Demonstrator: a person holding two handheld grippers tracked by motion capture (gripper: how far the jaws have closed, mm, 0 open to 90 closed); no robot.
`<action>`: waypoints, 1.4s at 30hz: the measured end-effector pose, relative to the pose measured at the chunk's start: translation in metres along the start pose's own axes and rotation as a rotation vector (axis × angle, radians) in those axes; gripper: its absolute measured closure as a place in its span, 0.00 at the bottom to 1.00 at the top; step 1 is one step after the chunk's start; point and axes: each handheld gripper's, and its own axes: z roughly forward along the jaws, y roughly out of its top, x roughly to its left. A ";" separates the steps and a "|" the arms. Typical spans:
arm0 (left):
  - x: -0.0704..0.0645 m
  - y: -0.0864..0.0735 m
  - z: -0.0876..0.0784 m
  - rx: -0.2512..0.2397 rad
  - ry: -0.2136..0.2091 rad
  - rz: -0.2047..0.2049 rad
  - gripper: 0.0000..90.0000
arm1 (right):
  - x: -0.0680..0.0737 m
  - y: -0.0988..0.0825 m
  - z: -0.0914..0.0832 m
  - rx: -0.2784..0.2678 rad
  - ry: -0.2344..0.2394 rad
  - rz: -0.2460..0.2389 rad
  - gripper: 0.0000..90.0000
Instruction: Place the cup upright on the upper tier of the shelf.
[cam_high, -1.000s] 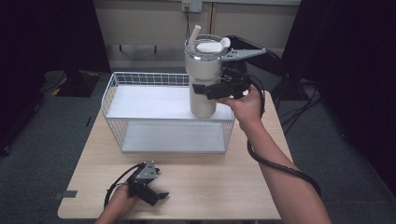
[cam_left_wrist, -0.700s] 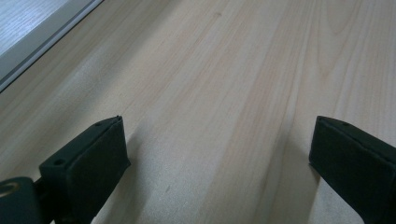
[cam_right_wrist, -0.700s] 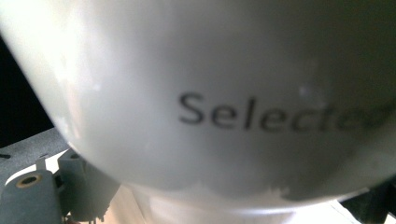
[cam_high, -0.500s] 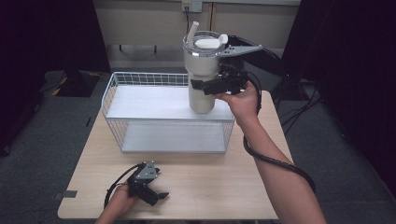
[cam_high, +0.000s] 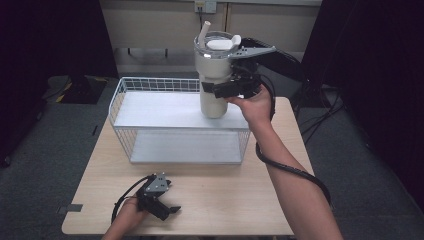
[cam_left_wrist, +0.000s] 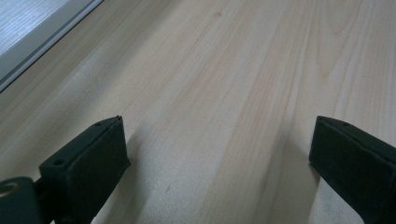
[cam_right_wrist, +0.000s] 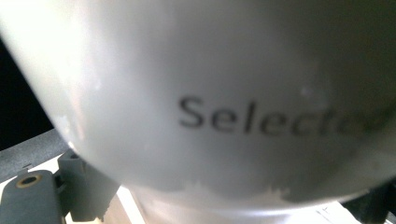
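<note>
A tall white tumbler (cam_high: 215, 75) with a clear lid and a white straw hangs upright in the air above the right end of a white wire basket (cam_high: 150, 82). My right gripper (cam_high: 221, 91) is shut on its lower body from the right. In the right gripper view the tumbler's wall (cam_right_wrist: 210, 93) is very close, printed with dark letters, and one black jaw stands at the lower left beside it. My left gripper (cam_high: 170, 211) rests on the wooden table (cam_high: 225, 200) near the front left. Its jaws stand wide open over bare wood (cam_left_wrist: 224, 70), with nothing between them.
The basket has a white floor panel and stands across the back half of the table. Its pale edge (cam_left_wrist: 28, 28) shows at the upper left of the left gripper view. Cables trail from both grippers. Cabinets stand behind the table, over dark floor.
The right gripper has lifted the tumbler a little higher and slightly left over the basket. The left gripper has stayed still on the table.
</note>
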 end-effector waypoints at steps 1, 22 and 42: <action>0.000 0.000 0.000 0.000 0.000 0.000 0.04 | 0.000 0.000 0.001 0.002 -0.002 0.001 0.10; 0.000 0.000 0.000 0.001 -0.001 -0.001 0.04 | -0.006 0.002 0.018 0.010 -0.025 0.005 0.10; 0.000 0.000 0.000 0.001 0.002 -0.001 0.04 | -0.009 -0.007 0.034 0.014 -0.048 0.021 0.10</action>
